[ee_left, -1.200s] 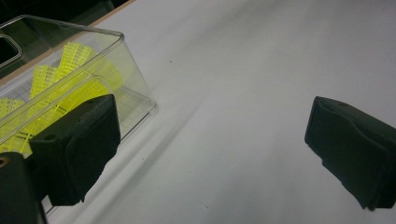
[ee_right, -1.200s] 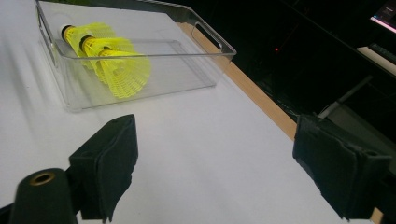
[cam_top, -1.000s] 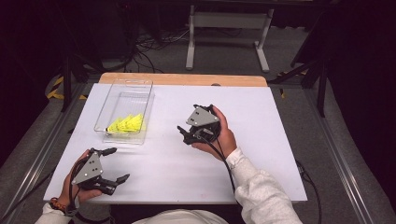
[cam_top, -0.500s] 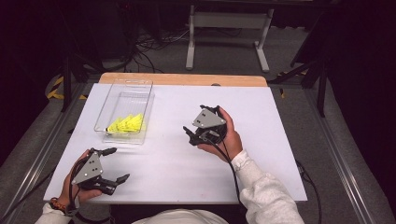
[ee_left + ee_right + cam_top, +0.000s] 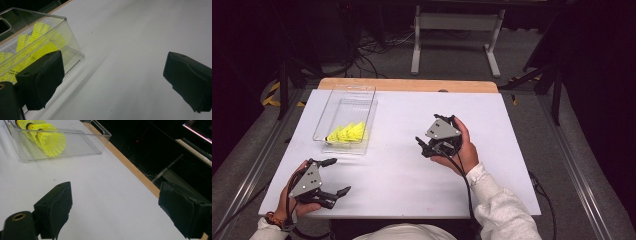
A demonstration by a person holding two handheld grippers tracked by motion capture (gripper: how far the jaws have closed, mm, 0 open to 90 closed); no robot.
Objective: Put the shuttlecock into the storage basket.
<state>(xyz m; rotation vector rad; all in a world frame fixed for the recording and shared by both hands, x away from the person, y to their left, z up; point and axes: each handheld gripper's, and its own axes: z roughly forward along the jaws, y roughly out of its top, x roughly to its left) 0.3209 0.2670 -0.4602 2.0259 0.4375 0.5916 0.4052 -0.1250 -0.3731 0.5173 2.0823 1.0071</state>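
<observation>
Shuttlecocks [image 5: 347,133] (seemingly three) lie in tray [image 5: 362,91]; tools gape, empty.

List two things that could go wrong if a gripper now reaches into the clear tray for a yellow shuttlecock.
The shuttlecocks lie bunched at the clear tray's near end, so the jaws may pinch two or crush a mesh skirt. The tray looks light; the left gripper, open and close by, could push it along the table.

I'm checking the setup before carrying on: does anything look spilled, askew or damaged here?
Nothing stands out. The yellow shuttlecocks all lie inside the clear tray, none on the white table. The left gripper and right gripper are both open and hold nothing.
</observation>
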